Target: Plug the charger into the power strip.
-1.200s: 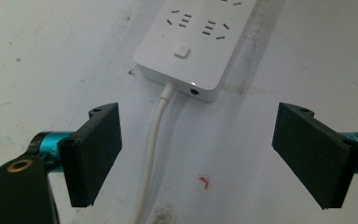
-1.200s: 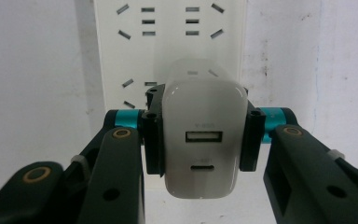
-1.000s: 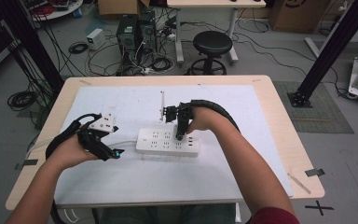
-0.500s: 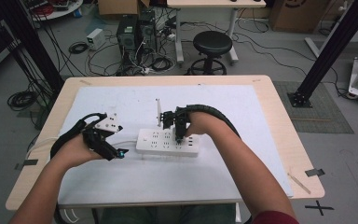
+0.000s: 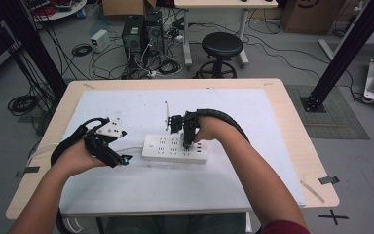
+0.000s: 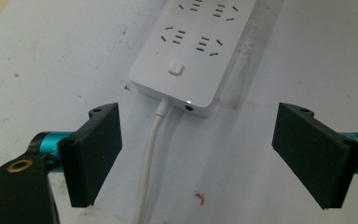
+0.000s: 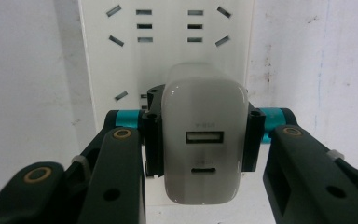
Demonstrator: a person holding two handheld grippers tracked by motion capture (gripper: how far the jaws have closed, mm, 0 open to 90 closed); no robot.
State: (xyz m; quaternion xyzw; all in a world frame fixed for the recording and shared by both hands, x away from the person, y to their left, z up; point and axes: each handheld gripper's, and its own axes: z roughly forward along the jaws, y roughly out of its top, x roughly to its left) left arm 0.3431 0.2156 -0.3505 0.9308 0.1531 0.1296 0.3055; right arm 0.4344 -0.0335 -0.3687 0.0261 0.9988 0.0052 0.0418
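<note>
Right gripper (image 7: 200, 140): held above the power strip (image 5: 175, 148), pointing down at it, with the forearm entering from the lower right in the high view. Jaws clamped on both sides of a white USB charger (image 7: 203, 144), whose face shows two ports (one wide, one narrow).

USB charger: directly over the socket face of the power strip in the right gripper view. Whether its prongs are seated cannot be told, since its own body covers the contact.

Left gripper (image 6: 198, 149): low over the table, just off the strip's left end. Jaws spread wide, holding nothing. A grey plate sits on top of it in the high view, and a black cable loops back over the hand.

Power strip: white, flat, lying mid-table on the white mat (image 5: 126, 195). The left gripper view shows its switch button (image 6: 175, 69) and several socket groups; the far end is cut off at the top edge.

White cord (image 6: 150, 154): leaves the strip's near end and runs between the open left jaws, apart from both.

Surroundings: wooden table (image 5: 302, 141) under the mat; a small red mark (image 6: 199, 198) on the mat; a black stool (image 5: 221, 46), computer towers (image 5: 143, 31) and tangled cables on the floor beyond. A thin upright white item (image 5: 166, 116) stands just behind the strip (too small to identify).
</note>
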